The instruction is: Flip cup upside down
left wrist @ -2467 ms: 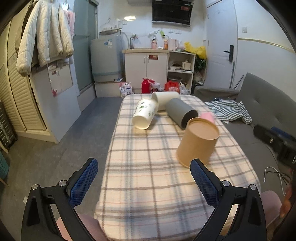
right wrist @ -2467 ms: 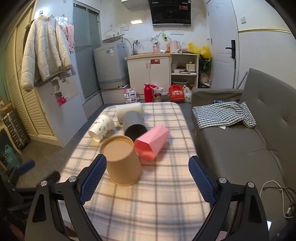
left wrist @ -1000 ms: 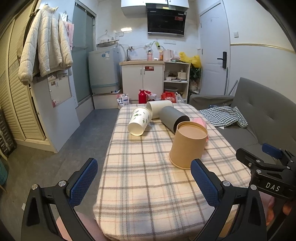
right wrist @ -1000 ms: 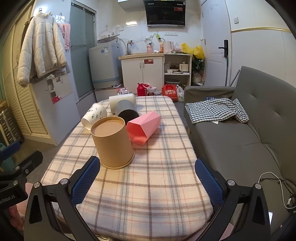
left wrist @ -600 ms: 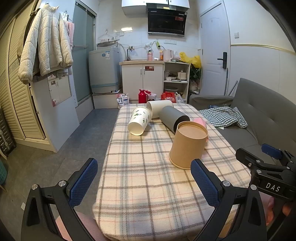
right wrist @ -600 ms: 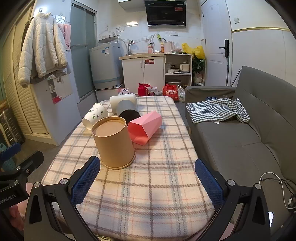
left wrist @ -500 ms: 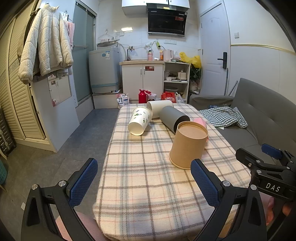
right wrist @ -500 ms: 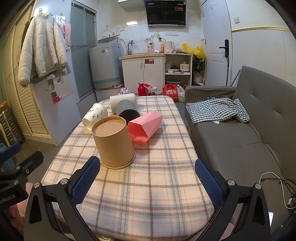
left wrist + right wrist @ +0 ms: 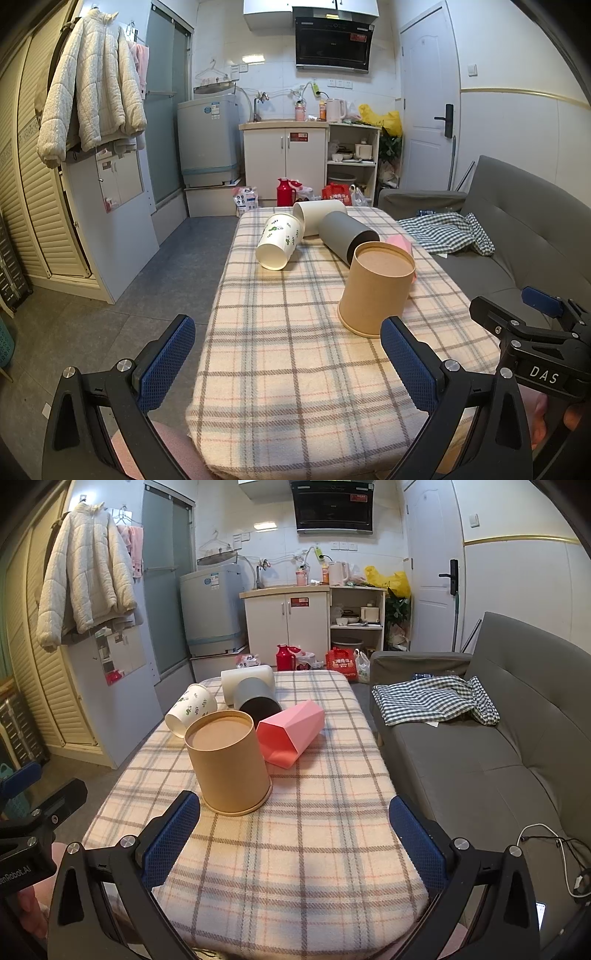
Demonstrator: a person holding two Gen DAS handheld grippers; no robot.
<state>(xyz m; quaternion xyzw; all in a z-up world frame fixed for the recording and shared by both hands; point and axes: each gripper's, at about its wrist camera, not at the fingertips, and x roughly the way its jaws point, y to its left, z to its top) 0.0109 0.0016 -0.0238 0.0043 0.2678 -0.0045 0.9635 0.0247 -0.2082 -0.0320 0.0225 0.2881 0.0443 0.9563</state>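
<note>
Brown cardboard cup (image 9: 231, 760): standing mouth-down on the plaid-covered table (image 9: 295, 842), flat base up, touching the toppled pink faceted cup (image 9: 290, 734). Behind it: grey cup (image 9: 345, 234), leaf-printed white paper cup (image 9: 279, 241), plain white cup (image 9: 317, 216), all lying. My left gripper (image 9: 286, 363) and right gripper (image 9: 295, 834): spread wide, holding nothing.

Even, bright indoor light from a ceiling lamp (image 9: 253, 58) at twelve o'clock; soft shadows, sharp focus, dark fisheye-warped corners.
</note>
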